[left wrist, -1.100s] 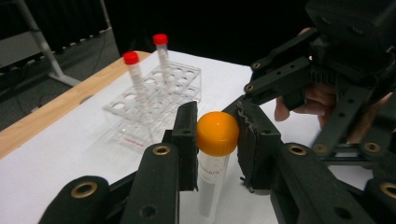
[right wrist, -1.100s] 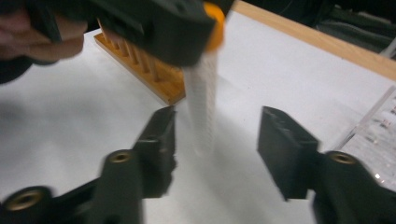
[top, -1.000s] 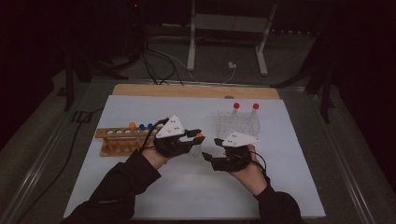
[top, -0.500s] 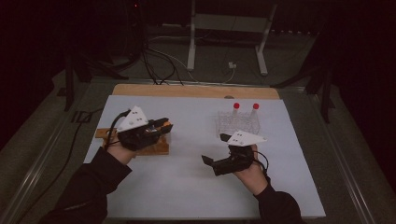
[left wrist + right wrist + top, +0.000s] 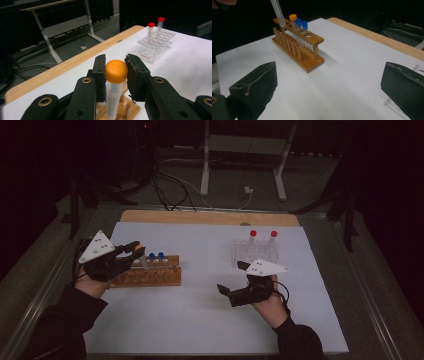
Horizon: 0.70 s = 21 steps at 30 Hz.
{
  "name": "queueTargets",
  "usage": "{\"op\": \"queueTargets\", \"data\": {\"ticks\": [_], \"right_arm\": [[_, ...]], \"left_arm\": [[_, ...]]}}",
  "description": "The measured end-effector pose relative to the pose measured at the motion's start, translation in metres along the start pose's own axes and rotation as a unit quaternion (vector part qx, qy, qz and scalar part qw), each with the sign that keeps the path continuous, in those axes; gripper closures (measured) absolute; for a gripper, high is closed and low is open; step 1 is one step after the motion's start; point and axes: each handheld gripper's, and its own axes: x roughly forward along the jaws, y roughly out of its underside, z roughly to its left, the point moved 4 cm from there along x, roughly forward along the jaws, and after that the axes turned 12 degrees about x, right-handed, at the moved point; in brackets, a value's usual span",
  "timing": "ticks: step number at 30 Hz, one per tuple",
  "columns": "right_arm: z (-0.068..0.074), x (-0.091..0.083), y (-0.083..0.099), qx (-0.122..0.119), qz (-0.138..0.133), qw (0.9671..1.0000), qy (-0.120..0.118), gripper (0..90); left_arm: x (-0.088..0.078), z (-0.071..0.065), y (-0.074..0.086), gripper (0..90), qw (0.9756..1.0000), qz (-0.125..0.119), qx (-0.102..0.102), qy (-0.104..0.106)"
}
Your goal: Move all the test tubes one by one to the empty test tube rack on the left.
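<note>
My left gripper is shut on an orange-capped test tube just below its cap. The tube hangs tilted, its tip right over the left end of the wooden rack. That rack holds one orange-capped tube and two blue-capped tubes. My right gripper hovers over the mat's middle right. Its jaws have just been opening and now stand wide apart with nothing between the pads.
A clear plastic rack with two red-capped tubes stands behind my right hand. The white mat lies on a wooden board. A metal stand and cables lie beyond the table.
My left hand has carried the orange-capped tube from the middle, beside the right gripper, leftward to the wooden rack. The right gripper's jaws have spread; that hand stayed put.
</note>
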Motion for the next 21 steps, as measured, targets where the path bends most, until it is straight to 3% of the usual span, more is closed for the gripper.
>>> {"op": "queueTargets", "data": {"ticks": [8, 16, 21], "right_arm": [[-0.001, 0.0, 0.0, -0.001, 0.0, 1.0, 0.004, 0.4], [-0.003, -0.002, 0.0, 0.001, -0.001, 1.0, 0.009, 0.4], [-0.005, -0.003, 0.0, 0.001, -0.003, 0.9999, 0.01, 0.4]], "left_arm": [[0.001, 0.027, 0.018, 71.8, 0.9983, 0.004, -0.021, -0.054], [0.017, 0.03, 0.041, 71.8, 0.9969, 0.016, -0.031, -0.071], [0.024, 0.028, 0.057, 71.9, 0.9963, 0.023, -0.048, -0.068]]}}
